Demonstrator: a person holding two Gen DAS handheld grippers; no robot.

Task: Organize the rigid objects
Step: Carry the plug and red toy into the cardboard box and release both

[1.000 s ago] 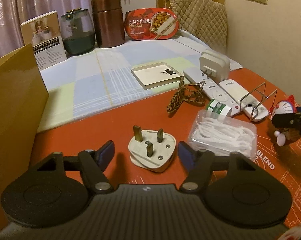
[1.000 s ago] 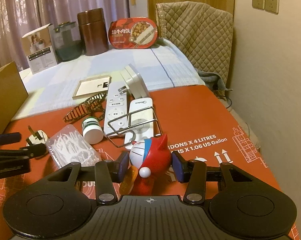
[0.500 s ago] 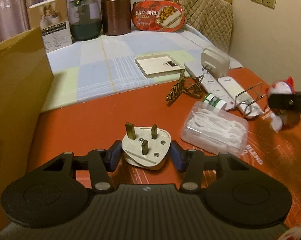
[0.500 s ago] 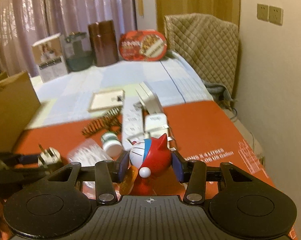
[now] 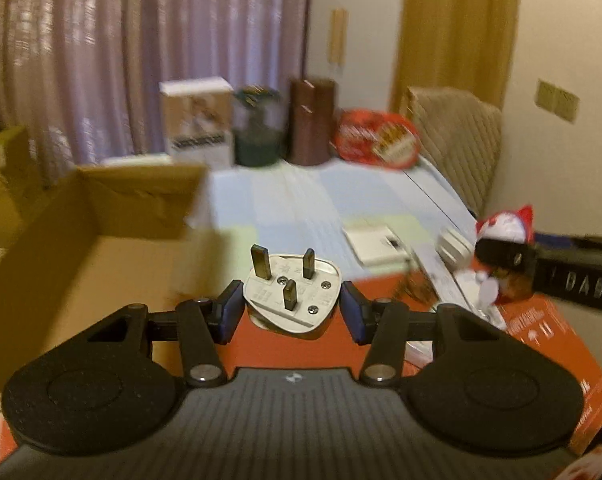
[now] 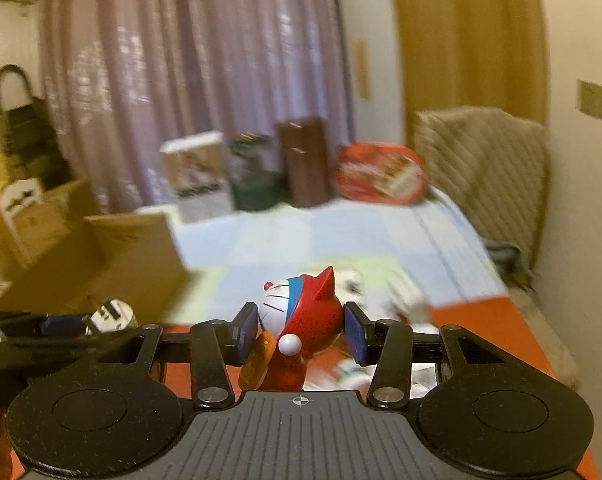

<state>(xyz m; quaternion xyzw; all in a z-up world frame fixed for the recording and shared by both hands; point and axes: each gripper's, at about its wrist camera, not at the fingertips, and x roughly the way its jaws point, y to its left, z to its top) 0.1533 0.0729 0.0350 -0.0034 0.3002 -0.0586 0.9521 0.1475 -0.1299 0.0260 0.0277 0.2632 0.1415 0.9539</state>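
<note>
My left gripper [image 5: 292,309] is shut on a white three-pin plug [image 5: 291,294], pins up, held in the air above the red mat [image 5: 541,320]. My right gripper [image 6: 300,330] is shut on a red-and-white cat figurine [image 6: 303,314], also lifted clear of the table. In the left wrist view the figurine [image 5: 505,228] and the right gripper's finger show at the right edge. The right wrist view has the plug [image 6: 113,314] at its left edge, in the left gripper. An open cardboard box [image 5: 101,248] stands to the left, its inside visible.
On the table behind lie a flat white box [image 5: 375,242], remote controls and other small items, all blurred. At the back stand a white carton [image 5: 199,128], a dark jar [image 5: 257,132], a brown canister [image 5: 311,120] and a red food tray [image 5: 377,140]. A quilted chair back [image 6: 485,168] is at right.
The left gripper closed on the plug and lifted it off the mat. The right gripper rose with the figurine. Both views now look higher, with the cardboard box's inside in sight.
</note>
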